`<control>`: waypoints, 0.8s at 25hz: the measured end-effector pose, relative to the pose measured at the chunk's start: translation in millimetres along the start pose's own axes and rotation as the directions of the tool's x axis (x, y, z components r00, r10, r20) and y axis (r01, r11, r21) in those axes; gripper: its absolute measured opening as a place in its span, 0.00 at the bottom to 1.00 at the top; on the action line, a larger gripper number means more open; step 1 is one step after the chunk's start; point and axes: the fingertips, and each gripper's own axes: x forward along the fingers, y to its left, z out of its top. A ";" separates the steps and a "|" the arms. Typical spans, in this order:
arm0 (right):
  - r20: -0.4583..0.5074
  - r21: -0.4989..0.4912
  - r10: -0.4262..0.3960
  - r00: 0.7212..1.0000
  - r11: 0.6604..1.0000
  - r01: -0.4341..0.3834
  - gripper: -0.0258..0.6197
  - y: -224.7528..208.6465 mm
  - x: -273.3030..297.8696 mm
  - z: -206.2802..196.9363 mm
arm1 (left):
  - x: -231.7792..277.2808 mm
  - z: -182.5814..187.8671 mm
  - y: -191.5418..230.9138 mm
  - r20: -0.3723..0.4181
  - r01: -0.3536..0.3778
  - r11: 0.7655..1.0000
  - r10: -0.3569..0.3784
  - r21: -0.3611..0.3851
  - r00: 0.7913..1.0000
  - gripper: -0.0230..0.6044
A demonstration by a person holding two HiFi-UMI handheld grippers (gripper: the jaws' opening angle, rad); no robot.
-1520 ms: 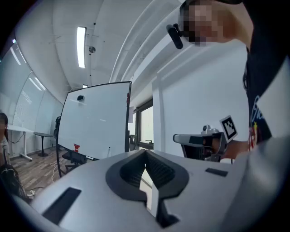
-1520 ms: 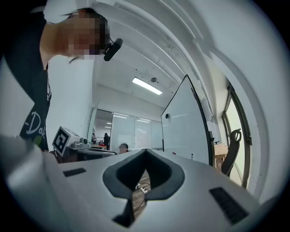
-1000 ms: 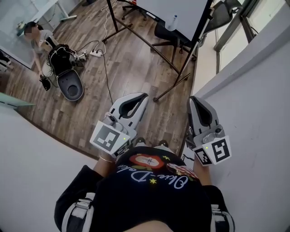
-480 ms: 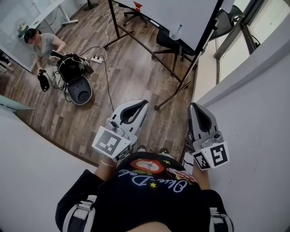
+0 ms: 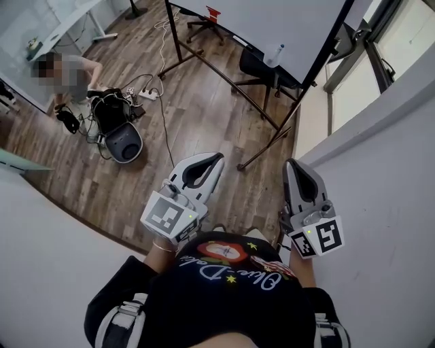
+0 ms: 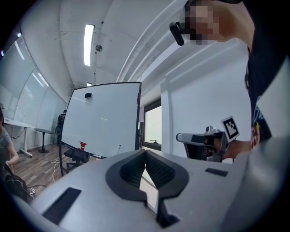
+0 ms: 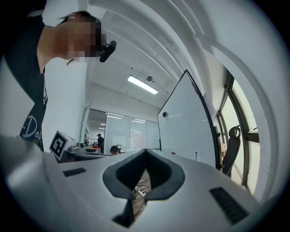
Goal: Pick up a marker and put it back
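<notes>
Wooden floor (image 5: 204, 109) lay below, and a big whiteboard (image 5: 265, 20) on a stand stood at the far side. The left gripper (image 5: 215, 159) had its jaws pressed together and held nothing. The right gripper (image 5: 292, 164) was pressed together and empty too. A small white thing (image 5: 274, 54) sat on the whiteboard's ledge, far from both grippers. I could not tell if it was the marker.
</notes>
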 end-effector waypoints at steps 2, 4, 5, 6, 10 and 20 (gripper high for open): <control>-0.006 0.004 -0.013 1.000 1.000 0.013 0.04 2.9 0.8 -2.8 | -2.6 -2.3 5.1 -0.004 0.004 1.000 -0.004 -0.007 1.000 0.04; -0.018 0.006 -0.028 0.999 1.000 0.028 0.04 2.5 0.5 -5.6 | -2.8 -4.1 8.9 -0.005 0.006 1.000 -0.006 -0.013 1.000 0.04; -0.023 0.005 -0.035 0.999 0.999 0.035 0.04 1.3 0.4 -6.3 | -2.1 -4.8 9.7 -0.005 0.009 1.000 -0.009 -0.016 1.000 0.04; -0.026 0.003 -0.040 0.999 0.999 0.040 0.04 -0.2 0.5 -6.4 | -1.2 -5.5 10.0 -0.004 0.013 1.000 -0.013 -0.018 1.000 0.04; -0.022 0.006 -0.046 0.999 0.999 0.047 0.04 -8.3 5.5 -6.2 | 5.2 -9.7 12.1 -0.010 0.018 1.000 -0.018 -0.026 1.000 0.04; 0.001 0.041 0.095 0.996 0.995 -0.095 0.04 -26.9 79.0 -14.4 | 20.3 -5.6 71.5 -0.029 -0.113 0.993 0.114 0.010 0.993 0.04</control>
